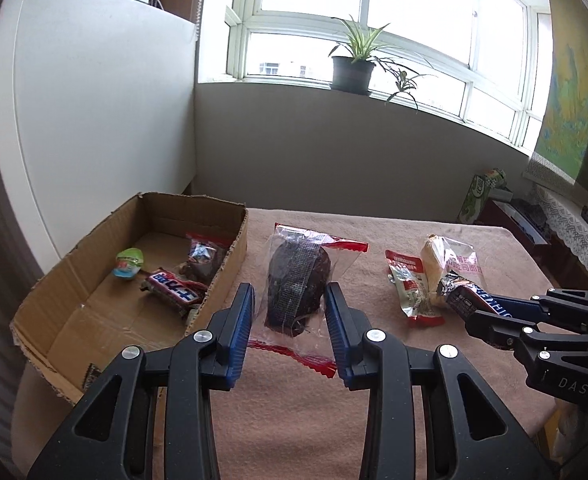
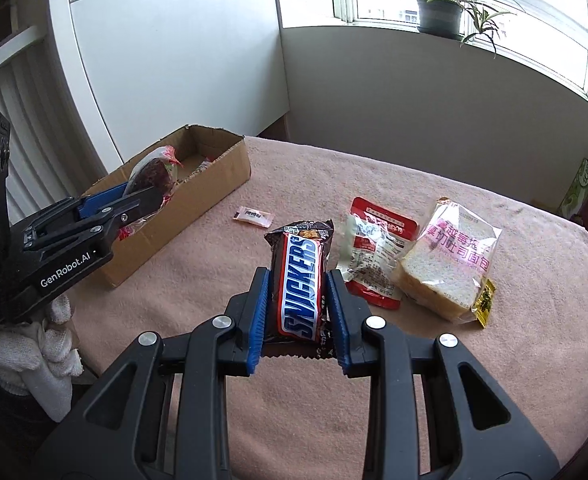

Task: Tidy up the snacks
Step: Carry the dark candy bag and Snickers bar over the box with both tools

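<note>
Only right wrist view shows small sachet (image 2: 252,216) on table (image 2: 474,360).

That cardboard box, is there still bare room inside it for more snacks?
Yes. The cardboard box has bare floor at its near end, up to the torn near wall. Its middle is crowded: a Snickers bar, a green jelly cup and a dark packet lie close together there.

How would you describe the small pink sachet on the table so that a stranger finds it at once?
Start from the cardboard box at the left of the pink-covered table. On the cloth between the box and the Snickers bar lies the small pink sachet. It is the smallest packet, flat and alone.
</note>
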`<state>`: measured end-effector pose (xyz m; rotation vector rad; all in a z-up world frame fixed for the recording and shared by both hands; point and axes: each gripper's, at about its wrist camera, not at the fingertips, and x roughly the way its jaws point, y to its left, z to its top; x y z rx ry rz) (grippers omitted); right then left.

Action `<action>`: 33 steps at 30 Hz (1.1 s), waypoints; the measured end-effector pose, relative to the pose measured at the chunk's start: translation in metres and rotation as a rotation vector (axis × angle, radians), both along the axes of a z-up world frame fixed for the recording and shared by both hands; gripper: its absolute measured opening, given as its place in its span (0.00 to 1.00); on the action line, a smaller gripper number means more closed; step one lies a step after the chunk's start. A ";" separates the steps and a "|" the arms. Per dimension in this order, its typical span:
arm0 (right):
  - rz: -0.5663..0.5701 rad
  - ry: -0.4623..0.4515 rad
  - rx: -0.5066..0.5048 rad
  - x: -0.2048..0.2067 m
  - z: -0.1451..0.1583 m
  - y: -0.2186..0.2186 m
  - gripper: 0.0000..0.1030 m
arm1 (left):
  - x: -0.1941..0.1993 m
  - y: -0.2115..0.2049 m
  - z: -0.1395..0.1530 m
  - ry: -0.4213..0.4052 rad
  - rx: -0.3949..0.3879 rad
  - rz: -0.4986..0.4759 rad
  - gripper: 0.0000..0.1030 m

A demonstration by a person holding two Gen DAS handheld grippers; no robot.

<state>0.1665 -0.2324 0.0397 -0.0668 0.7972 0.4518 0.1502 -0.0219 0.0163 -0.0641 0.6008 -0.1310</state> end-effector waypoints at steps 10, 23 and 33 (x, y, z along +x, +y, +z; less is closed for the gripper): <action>0.071 -0.009 0.037 0.029 0.014 0.064 0.29 | -0.006 0.057 -0.001 -0.023 0.008 0.133 0.33; 0.148 0.001 0.063 0.061 0.007 0.153 0.29 | -0.005 0.116 -0.013 -0.002 0.002 0.279 0.33; 0.176 0.031 0.036 0.084 -0.010 0.195 0.29 | 0.003 0.139 -0.021 0.026 -0.031 0.315 0.33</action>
